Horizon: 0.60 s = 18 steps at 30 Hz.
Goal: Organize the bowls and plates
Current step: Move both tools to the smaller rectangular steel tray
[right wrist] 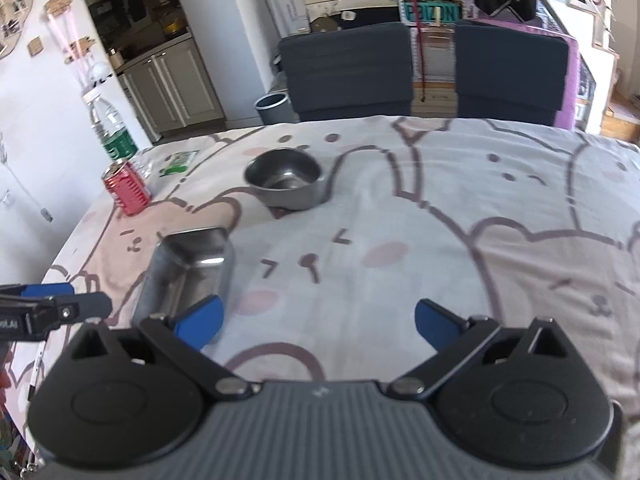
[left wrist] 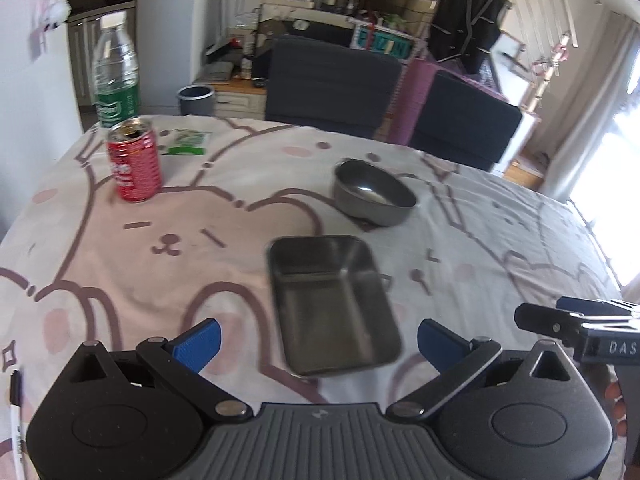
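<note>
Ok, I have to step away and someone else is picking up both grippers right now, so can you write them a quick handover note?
Left gripper: open, empty, hovering just short of the rectangular metal tray, which lies between its fingers' line of sight.
Right gripper: open, empty, over bare tablecloth; the tray sits off to its left.
The round metal bowl stands beyond the tray, apart from it.
The red can and the clear plastic bottle are at the far left and are not part of the job.
Done: nothing stacked as things lie.
Left: bring bowl and tray together.
</note>
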Motion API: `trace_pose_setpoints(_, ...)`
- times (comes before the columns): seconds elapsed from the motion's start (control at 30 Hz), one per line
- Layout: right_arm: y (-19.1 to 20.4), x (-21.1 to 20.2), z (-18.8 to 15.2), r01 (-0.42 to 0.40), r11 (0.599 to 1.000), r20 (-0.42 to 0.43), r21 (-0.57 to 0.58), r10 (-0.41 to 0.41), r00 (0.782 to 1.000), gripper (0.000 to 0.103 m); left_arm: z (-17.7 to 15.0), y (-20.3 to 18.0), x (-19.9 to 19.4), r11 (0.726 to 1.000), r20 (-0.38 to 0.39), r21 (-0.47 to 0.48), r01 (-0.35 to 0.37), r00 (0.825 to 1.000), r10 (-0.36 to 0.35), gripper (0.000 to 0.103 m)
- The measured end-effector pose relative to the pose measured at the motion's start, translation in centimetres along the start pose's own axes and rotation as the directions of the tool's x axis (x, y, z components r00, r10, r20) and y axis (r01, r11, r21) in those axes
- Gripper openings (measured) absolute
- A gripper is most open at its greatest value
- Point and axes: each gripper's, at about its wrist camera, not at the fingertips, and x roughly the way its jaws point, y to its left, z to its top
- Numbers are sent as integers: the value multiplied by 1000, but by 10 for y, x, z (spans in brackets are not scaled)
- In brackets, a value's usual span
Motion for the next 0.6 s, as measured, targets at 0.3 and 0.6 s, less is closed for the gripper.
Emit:
trace_pose_setpoints(0.3, 34, 30, 21, -18, 1000, -7, 14, 18, 1000, 79, 10, 13, 20, 999, -37, -31, -11, 999, 10, 72)
trace_pose_setpoints(0.6, 57, 76, 28, -88, 994, -83, 72, 94, 992, 37, 14, 12, 48, 996, -99, -81, -30, 995, 22, 48)
